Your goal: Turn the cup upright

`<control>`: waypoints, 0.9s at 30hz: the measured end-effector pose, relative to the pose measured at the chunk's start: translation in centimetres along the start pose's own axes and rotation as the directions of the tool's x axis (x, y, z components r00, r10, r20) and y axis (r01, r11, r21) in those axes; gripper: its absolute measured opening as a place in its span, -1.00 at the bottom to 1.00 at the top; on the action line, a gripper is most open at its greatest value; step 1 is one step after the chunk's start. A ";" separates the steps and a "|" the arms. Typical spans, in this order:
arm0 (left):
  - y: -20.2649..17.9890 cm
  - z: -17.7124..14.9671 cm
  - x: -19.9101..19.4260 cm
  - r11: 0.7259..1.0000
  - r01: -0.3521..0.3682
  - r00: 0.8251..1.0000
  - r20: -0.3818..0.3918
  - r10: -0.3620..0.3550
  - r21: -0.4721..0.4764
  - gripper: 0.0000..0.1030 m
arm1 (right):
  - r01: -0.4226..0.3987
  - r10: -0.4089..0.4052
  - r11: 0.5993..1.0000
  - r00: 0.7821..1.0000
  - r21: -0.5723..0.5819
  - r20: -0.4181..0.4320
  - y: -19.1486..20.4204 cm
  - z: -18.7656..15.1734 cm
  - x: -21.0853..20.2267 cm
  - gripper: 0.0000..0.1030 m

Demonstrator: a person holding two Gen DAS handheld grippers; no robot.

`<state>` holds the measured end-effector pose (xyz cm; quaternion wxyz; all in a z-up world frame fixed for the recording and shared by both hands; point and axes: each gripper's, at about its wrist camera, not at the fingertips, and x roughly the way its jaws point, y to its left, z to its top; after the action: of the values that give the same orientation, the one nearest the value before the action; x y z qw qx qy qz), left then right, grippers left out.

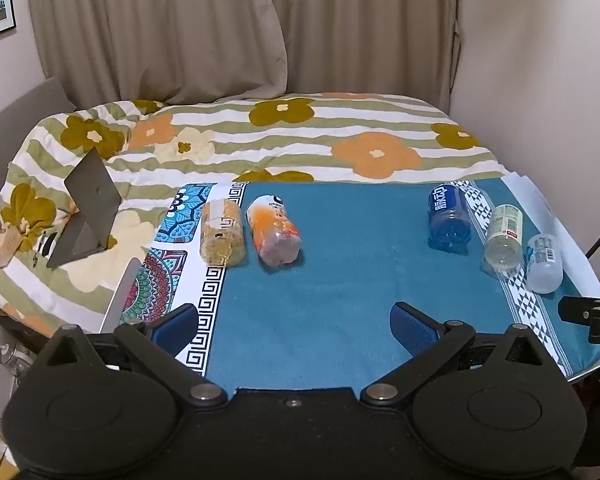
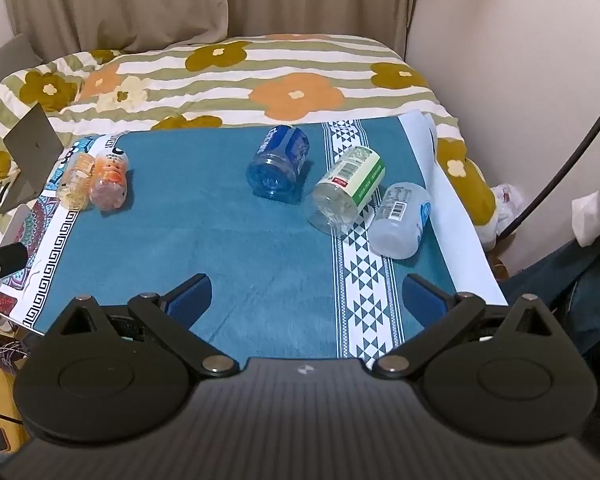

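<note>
- Two grippers, both empty: left gripper (image 1: 294, 326) and right gripper (image 2: 306, 300) hover over the near edge of the table, jaws spread wide, nothing between the blue pads.
- Table is covered by a teal cloth (image 1: 332, 292) with a white patterned band on each side.
- Five cup-like containers lie on their sides on the cloth, bases toward the cameras.
- Right group, nearest first: frosted clear plastic cup with barcode label (image 2: 400, 220), then clear cup with green-and-white label (image 2: 346, 190) just beside it, lying on the triangle-pattern band; whether they touch is unclear.
- Blue translucent cup with white lettering (image 2: 280, 164) lies a little farther back, left of those, on plain teal.
- Left group: orange-printed clear cup (image 1: 274, 230) and yellow-tinted clear cup (image 1: 222, 232) side by side, near the left band.
- Beyond the table: bed with floral striped quilt (image 1: 300, 140), grey open laptop (image 1: 86, 210) on it at left, beige curtain (image 1: 220, 24) behind.
</note>
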<state>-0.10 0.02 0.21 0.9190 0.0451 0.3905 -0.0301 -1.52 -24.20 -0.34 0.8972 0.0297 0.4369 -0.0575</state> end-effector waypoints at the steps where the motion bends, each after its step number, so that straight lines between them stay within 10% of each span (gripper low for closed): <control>1: 0.0 0.0 0.0 1.000 0.001 1.000 0.001 -0.001 0.000 1.00 | 0.000 0.000 1.000 1.000 0.001 -0.001 0.0 -0.1 0.0 1.00; 27: -0.2 0.1 -0.1 1.000 0.018 1.000 0.004 -0.018 0.001 1.00 | 0.009 -0.009 1.000 1.000 0.002 -0.009 0.5 0.0 -0.7 1.00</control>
<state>-0.13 -0.16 0.39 0.9195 0.0420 0.3890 -0.0385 -1.91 -23.69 0.17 0.8948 0.0287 0.4412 -0.0618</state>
